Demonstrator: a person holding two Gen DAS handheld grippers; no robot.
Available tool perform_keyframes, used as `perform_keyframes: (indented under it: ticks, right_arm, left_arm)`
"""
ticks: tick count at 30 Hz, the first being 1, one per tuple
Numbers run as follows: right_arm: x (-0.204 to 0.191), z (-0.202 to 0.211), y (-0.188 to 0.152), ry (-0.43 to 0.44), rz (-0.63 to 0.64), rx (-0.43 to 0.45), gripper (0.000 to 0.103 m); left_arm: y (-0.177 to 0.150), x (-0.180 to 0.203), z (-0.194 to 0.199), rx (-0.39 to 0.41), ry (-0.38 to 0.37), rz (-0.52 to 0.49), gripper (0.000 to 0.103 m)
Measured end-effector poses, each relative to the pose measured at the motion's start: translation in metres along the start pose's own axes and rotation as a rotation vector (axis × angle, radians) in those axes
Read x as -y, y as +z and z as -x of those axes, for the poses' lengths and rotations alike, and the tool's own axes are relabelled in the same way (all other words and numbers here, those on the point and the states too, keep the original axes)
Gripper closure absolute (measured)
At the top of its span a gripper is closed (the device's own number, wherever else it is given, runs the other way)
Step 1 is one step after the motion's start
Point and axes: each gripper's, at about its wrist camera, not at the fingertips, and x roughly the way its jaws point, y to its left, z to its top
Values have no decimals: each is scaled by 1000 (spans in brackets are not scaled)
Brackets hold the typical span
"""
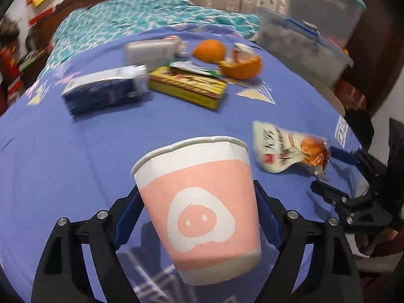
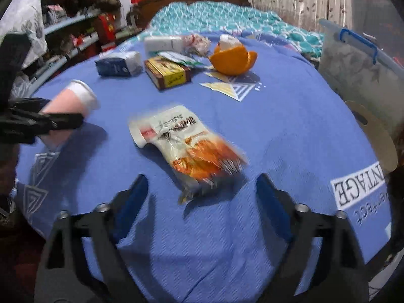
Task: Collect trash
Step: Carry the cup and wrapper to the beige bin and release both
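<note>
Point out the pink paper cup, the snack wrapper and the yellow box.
pink paper cup (image 1: 202, 209), left wrist view, on its pink side wall.
snack wrapper (image 2: 181, 136), right wrist view, on its middle.
yellow box (image 2: 166, 72), right wrist view, on its top face.

Bare blue bedspread (image 2: 290, 131) around snack wrapper (image 2: 186, 146): approach clear. Far end crowded: blue carton (image 2: 118, 64), yellow box (image 2: 166, 72), orange peel (image 2: 232, 59). Clear storage bin (image 2: 353, 68) blocks right edge.

the left gripper (image 1: 199, 217) points steeply downward, its jaws spread wide and closed against the sides of a cup (image 1: 199, 202). the right gripper (image 2: 202, 202) also tilts downward, jaws wide apart with nothing between them.
</note>
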Motion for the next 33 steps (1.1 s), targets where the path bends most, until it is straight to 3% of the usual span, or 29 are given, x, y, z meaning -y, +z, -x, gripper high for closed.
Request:
perform_keyframes:
  ticks: [6,9,14,15,17,18,19,21,26,33]
  right_arm:
    - [4,0,2,29,-6,23,11]
    - [11,-4,8,46,-3,23,9]
    - [16,-24,15,74,-13,-14,9]
    - [15,-26,15,69,-9,-17,13]
    - [9,-25,14,33,32,1,43]
    - [9,-23,14,25,47,5,64]
    - [12,-21,13,34,36,7,72]
    - [24,-19,12,62,-23,14,76]
    - [69,-11,5,25,-166,52,76]
    - [135,3,-2,-68,-310,109,77]
  left_arm:
    - [-3,17,0,-14,59,-54,15]
    - [-6,11,4,-17,65,-18,9]
    - [-13,2,1,-60,31,34,9]
    - [-13,3,-1,-71,24,39,9]
    - [-14,8,-5,-81,26,39,12]
    - [-13,11,-8,-89,-1,36,25]
    - [-12,13,-13,-112,-45,39,54]
    - [-4,22,-17,-103,2,18,56]
    - [22,47,-31,-121,-99,5,57]
    - [80,129,-62,-114,-210,-139,56]
